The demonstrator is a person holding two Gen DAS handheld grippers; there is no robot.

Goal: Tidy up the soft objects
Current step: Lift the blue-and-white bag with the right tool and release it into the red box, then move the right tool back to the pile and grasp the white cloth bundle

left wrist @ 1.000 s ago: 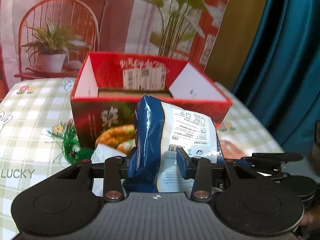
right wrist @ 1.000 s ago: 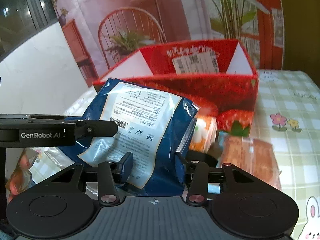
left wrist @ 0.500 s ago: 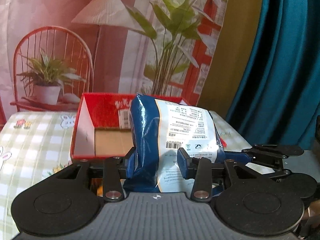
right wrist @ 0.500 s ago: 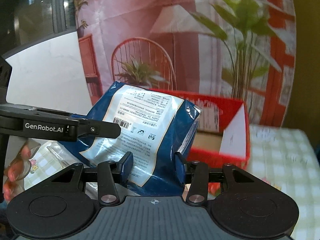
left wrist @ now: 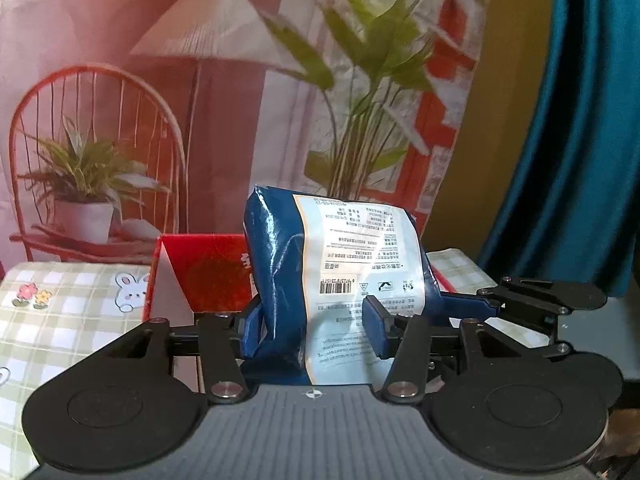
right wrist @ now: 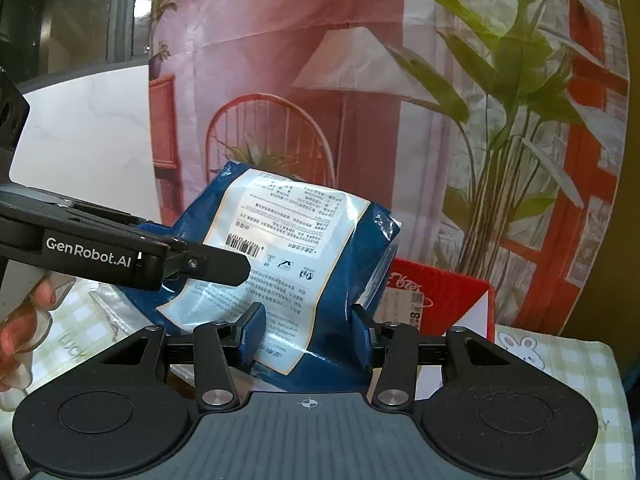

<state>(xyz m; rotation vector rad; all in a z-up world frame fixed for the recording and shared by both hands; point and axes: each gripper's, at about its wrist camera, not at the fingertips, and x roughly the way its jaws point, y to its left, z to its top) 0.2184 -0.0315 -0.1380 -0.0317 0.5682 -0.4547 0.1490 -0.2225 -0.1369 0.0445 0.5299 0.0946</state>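
A blue soft bag (left wrist: 340, 264) with a white printed label hangs in the air, gripped from two sides. My left gripper (left wrist: 313, 332) has its blue pads against the bag's lower part, and its jaws are opening with the bag still between them. My right gripper (right wrist: 308, 332) is shut on the same blue soft bag (right wrist: 288, 248) from the other side. Just beyond and below the bag stands the open red box (left wrist: 200, 268), also showing as a red box (right wrist: 440, 292) in the right wrist view. Each gripper appears in the other's view: the left gripper's fingers (right wrist: 208, 264), and the right gripper's fingers (left wrist: 540, 304).
A green checked tablecloth (left wrist: 60, 320) with rabbits and flowers covers the table. A printed backdrop (left wrist: 200, 100) of a lamp, chair and plants hangs behind, with a teal curtain (left wrist: 580, 160) to its right. A person's hand (right wrist: 20, 332) shows at the left edge.
Both grippers have carried the bag up and toward the red box, which now sits low behind it. The left gripper's pads stand wider apart than before.
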